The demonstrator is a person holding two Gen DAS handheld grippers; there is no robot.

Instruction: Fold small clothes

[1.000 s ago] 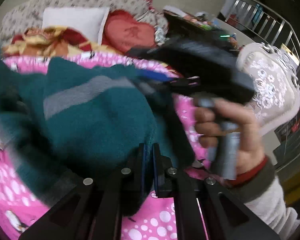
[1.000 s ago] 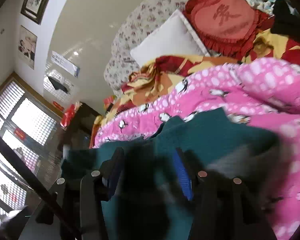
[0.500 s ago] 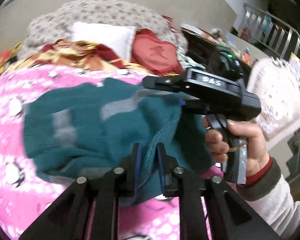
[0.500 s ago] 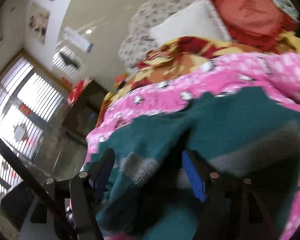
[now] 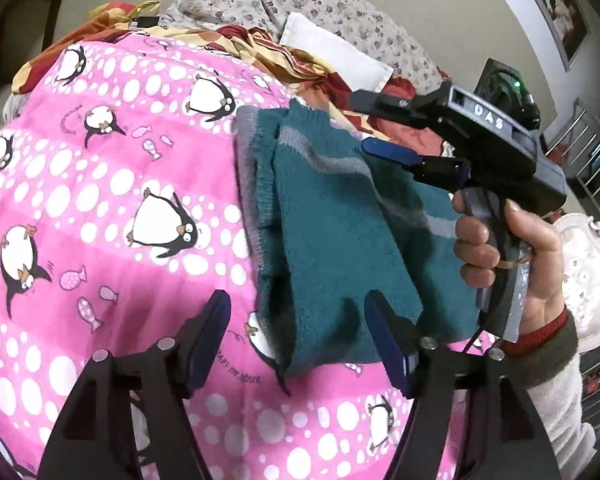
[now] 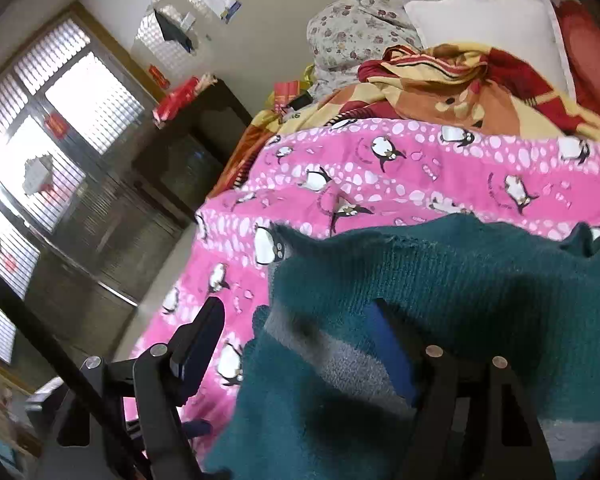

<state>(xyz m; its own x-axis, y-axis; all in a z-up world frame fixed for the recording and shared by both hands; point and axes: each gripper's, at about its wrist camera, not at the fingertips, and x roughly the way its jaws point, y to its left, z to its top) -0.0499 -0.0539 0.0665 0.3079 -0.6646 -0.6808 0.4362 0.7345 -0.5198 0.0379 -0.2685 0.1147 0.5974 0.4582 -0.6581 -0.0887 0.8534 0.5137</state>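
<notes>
Window (image 6: 40, 128) shows only past right gripper (image 6: 296, 344).

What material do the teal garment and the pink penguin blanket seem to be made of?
Teal garment: knitted, probably wool or acrylic; ribbed stitches and a fuzzy matte surface show. Pink penguin blanket: probably printed fleece or cotton, soft and matte; the fibre cannot be told.

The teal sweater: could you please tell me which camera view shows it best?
The left wrist view shows the teal sweater best: folded on the pink penguin blanket, its outline and grey stripe visible. The right wrist view shows only a close, partly shadowed portion behind that gripper's fingers.
</notes>
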